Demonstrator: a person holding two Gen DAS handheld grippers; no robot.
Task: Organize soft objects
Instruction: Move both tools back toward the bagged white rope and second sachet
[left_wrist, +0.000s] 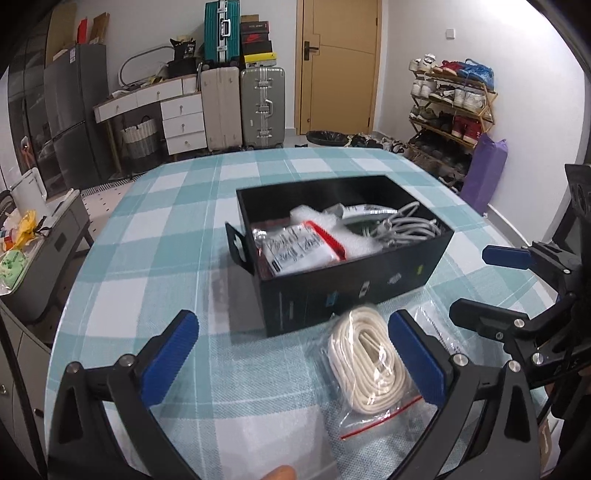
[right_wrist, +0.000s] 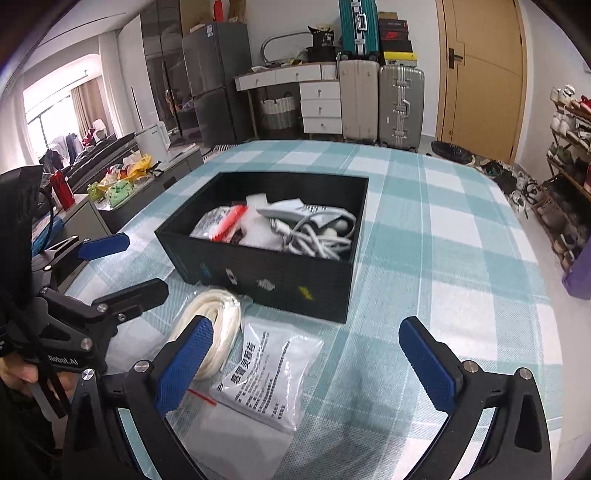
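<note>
A black cardboard box (left_wrist: 354, 291) is sitting in the middle of the tabletop (right_wrist: 424, 221) with its blue and white checked cloth. The box is already holding some soft things: a tangle of grey-white cables (right_wrist: 321, 236), some white foam wrap (left_wrist: 321, 221) and a shiny packet with a red strip (left_wrist: 299, 247). So part of the tidying looks done.

Two things are still lying out on the cloth, just in front of the box. One is a coil of cream rope in a clear zip bag (left_wrist: 373, 362). The other is a flat white packet with black printed writing (right_wrist: 266, 369). They are lying side by side, touching or nearly touching. I think both still need to go into the box.

The left hand-held gripper (left_wrist: 291, 358) is spread wide and holding nothing. Its right finger is sitting just beside the rope bag, but it is not squeezing it. The right hand-held gripper (right_wrist: 306, 365) is also spread wide and empty. The white packet is lying between its fingers, closer to the left one. Both are pointing down at the two leftover things.
</note>
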